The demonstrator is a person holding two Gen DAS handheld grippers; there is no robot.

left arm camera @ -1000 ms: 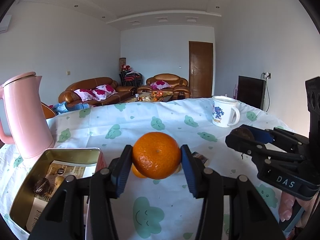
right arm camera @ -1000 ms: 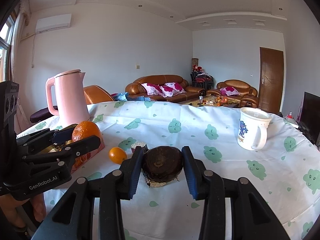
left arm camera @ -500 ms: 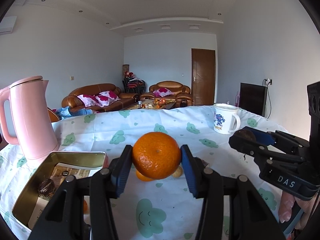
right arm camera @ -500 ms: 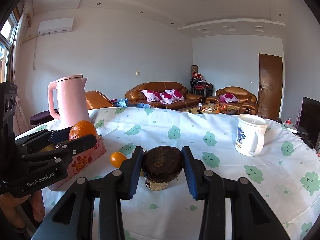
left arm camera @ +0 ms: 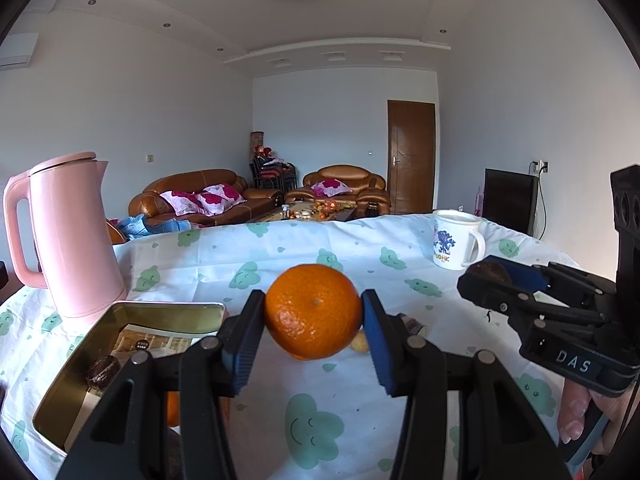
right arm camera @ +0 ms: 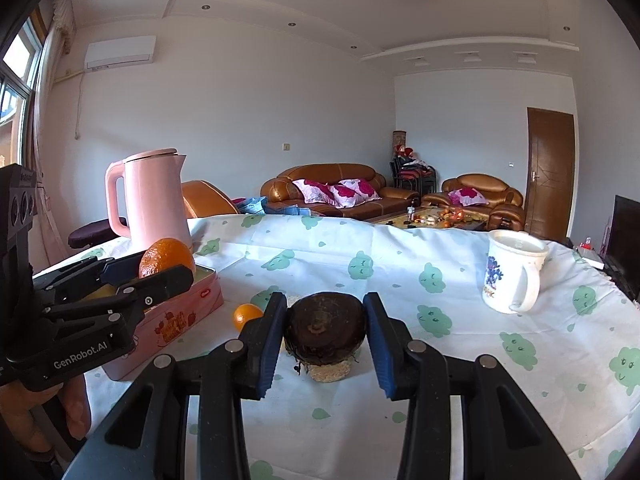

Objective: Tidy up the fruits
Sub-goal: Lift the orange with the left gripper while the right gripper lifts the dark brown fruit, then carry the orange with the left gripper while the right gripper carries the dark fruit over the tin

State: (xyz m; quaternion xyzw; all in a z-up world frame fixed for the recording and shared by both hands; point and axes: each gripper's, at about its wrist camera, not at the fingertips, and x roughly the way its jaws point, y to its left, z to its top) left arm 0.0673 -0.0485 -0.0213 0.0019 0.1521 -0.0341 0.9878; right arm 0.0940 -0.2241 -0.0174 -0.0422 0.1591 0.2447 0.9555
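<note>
My left gripper (left arm camera: pixel 314 334) is shut on a large orange (left arm camera: pixel 314 311) and holds it above the table, just right of the open metal tin (left arm camera: pixel 80 354). The tin holds a dark round fruit (left arm camera: pixel 103 368) and a small orange (left arm camera: pixel 173 408). My right gripper (right arm camera: pixel 326 336) is shut on a dark brown round fruit (right arm camera: pixel 325 328), held above the tablecloth. A small orange (right arm camera: pixel 246 316) and a pale rough piece (right arm camera: pixel 330 372) lie on the cloth beneath. The left gripper with its orange (right arm camera: pixel 166 258) shows at the left of the right wrist view, over the pink tin (right arm camera: pixel 176 316).
A pink kettle (left arm camera: pixel 68 236) stands behind the tin at the left. A white mug (left arm camera: pixel 456 240) stands at the far right of the table. The round table (left arm camera: pixel 320 420) has a white cloth with green cloud prints. Sofas and a door are behind.
Both grippers have risen a little with their fruits still held; the table and tin now sit lower in both views.
</note>
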